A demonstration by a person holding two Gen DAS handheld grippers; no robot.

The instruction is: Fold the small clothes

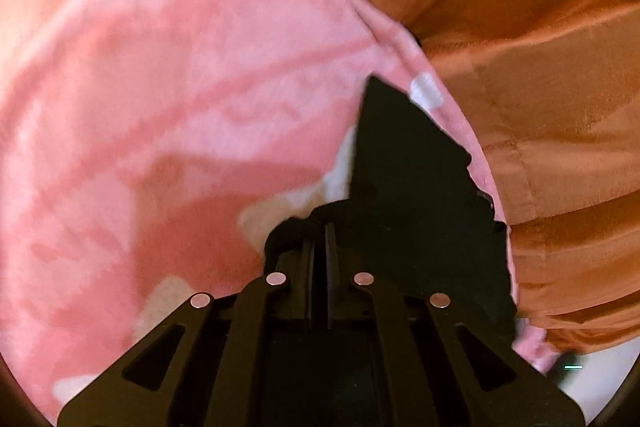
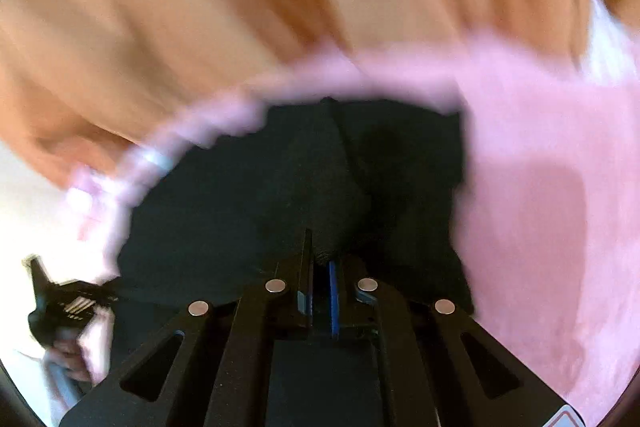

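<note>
Over pink fleece [image 1: 168,87], each gripper, left [image 1: 320,231] and right [image 2: 320,255], pinches the black garment [image 2: 248,211] just ahead

No text, label, brand or number can be read in either wrist view. Motion blur smears the pink fabric [image 1: 168,99] ahead of both grippers.

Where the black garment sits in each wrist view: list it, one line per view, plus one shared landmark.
Left wrist: black garment right of centre, running up from the left claw, which is shut on it.
Right wrist: black garment fills the centre, pinched by the right claw.
Shared landmark: pink fleece blanket under it.
</note>
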